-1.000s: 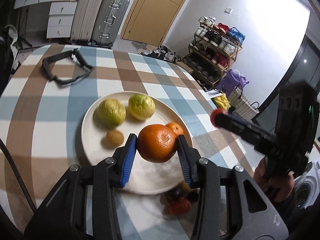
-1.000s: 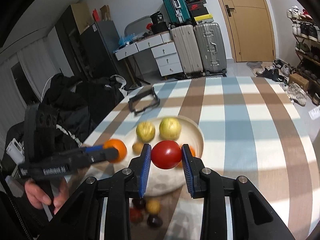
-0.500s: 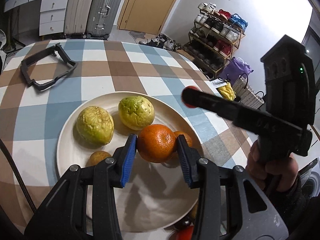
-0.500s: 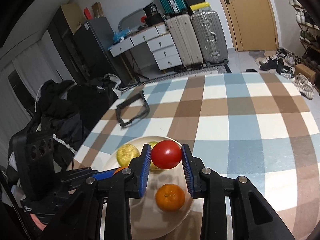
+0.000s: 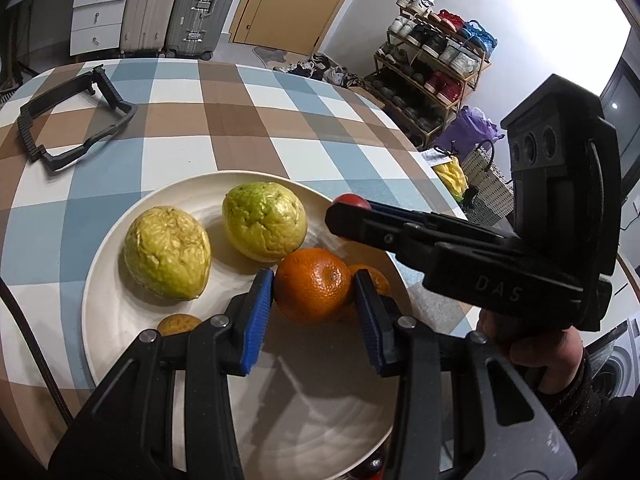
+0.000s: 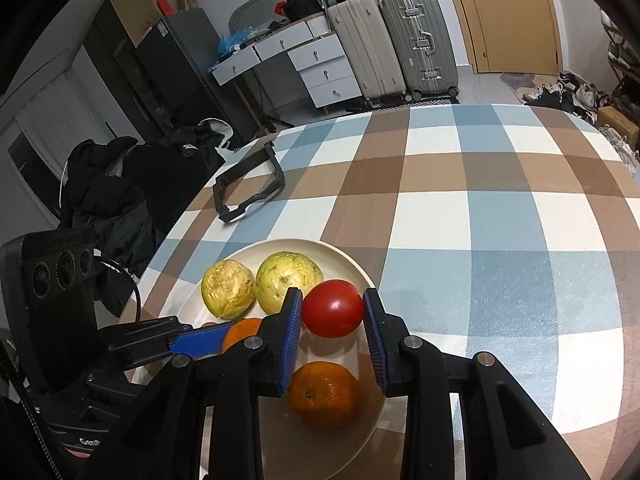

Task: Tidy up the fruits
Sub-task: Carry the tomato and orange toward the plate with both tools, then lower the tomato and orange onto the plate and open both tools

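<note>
A cream plate (image 5: 132, 224) (image 6: 352, 264) on the checked table holds two yellow-green fruits (image 5: 168, 252) (image 5: 264, 226), a small brown fruit (image 5: 178, 324) and a small orange (image 6: 324, 394). My left gripper (image 5: 314, 316) is shut on a large orange (image 5: 312, 286), low over the plate beside the small orange (image 5: 374, 280). My right gripper (image 6: 332, 336) is shut on a red tomato (image 6: 332, 308), just above the plate's right part; it shows from the side in the left wrist view (image 5: 352, 216). The left gripper also shows in the right wrist view (image 6: 236, 334).
A black plastic frame (image 5: 72, 116) (image 6: 248, 188) lies on the far left of the table. Dark and red small fruits (image 5: 372, 466) lie just off the plate's near rim. Suitcases, drawers and a shoe rack stand beyond the table.
Both grippers moved forward and down over the plate with their fruits. The tomato now hangs above the plate's right side, the orange near the small orange.
</note>
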The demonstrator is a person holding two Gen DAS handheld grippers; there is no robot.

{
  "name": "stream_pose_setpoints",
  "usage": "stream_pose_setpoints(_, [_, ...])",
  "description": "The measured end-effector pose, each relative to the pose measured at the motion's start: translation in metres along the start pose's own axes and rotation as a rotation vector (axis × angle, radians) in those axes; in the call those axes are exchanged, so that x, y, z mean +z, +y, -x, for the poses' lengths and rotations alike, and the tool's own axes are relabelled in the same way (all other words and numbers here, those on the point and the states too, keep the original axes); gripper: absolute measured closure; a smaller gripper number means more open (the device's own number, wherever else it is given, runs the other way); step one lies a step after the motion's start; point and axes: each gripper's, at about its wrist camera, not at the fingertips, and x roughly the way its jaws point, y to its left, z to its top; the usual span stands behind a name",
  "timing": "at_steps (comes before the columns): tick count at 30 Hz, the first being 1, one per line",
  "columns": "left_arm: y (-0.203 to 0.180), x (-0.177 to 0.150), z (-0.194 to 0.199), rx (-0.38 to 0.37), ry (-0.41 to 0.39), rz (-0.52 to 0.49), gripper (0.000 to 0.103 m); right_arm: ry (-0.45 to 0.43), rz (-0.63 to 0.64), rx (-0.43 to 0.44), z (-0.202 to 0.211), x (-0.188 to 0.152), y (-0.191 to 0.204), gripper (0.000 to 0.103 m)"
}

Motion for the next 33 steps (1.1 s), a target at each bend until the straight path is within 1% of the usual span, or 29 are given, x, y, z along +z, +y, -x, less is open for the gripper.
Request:
stream_pose_setpoints(10, [-0.006,0.005,0.000,0.018,0.004,-0.008,0.065,0.007,-0.012,0.002,-0.001,0.000,-0.001,0.071])
stream_pose_setpoints(11, [-0.007,0.005,0.000,0.022,0.000,-0.008,0.065,0.003,-0.012,0.005,-0.001,0.000,-0.002,0.070])
stream_pose_setpoints(12, [-0.007,0.005,0.001,0.028,-0.002,-0.006,0.063,0.000,-0.016,0.010,0.000,0.000,-0.002,0.068])
stream_pose_setpoints(13, [-0.007,0.006,0.003,0.033,-0.001,-0.002,0.062,-0.005,-0.022,0.019,0.001,0.000,-0.003,0.062])
stream_pose_setpoints(14, [-0.007,0.006,0.004,0.029,-0.003,0.002,0.060,-0.012,-0.029,0.027,0.004,0.000,-0.003,0.052])
stream_pose_setpoints(15, [-0.007,0.005,0.006,0.032,-0.005,0.005,0.055,-0.019,-0.032,0.028,0.006,0.001,-0.003,0.048])
stream_pose_setpoints(16, [-0.008,0.005,0.007,0.036,-0.007,0.004,0.053,-0.025,-0.030,0.023,0.009,0.001,-0.003,0.045])
stream_pose_setpoints(18, [-0.012,0.004,0.013,0.053,-0.015,-0.006,0.049,-0.039,-0.024,0.020,0.016,0.001,0.000,0.045])
stream_pose_setpoints(22, [-0.021,0.001,0.029,0.069,-0.039,-0.020,0.044,-0.081,-0.028,0.020,0.037,-0.001,0.004,0.045])
stream_pose_setpoints(24, [-0.026,-0.001,0.038,0.077,-0.054,-0.026,0.039,-0.106,-0.032,0.017,0.050,-0.003,0.006,0.044])
stream_pose_setpoints(26, [-0.032,-0.004,0.050,0.094,-0.074,-0.035,0.035,-0.128,-0.039,0.015,0.063,-0.006,0.008,0.035])
stream_pose_setpoints(27, [-0.035,-0.006,0.056,0.104,-0.085,-0.040,0.032,-0.138,-0.041,0.014,0.070,-0.008,0.009,0.033])
stream_pose_setpoints(30, [-0.044,-0.012,0.073,0.121,-0.113,-0.052,0.028,-0.169,-0.037,0.005,0.090,-0.015,0.014,0.028])
stream_pose_setpoints(32, [-0.050,-0.017,0.084,0.134,-0.126,-0.057,0.024,-0.189,-0.033,0.000,0.103,-0.021,0.018,0.021])
stream_pose_setpoints(33, [-0.053,-0.020,0.090,0.140,-0.134,-0.060,0.023,-0.203,-0.028,-0.001,0.110,-0.025,0.021,0.019])
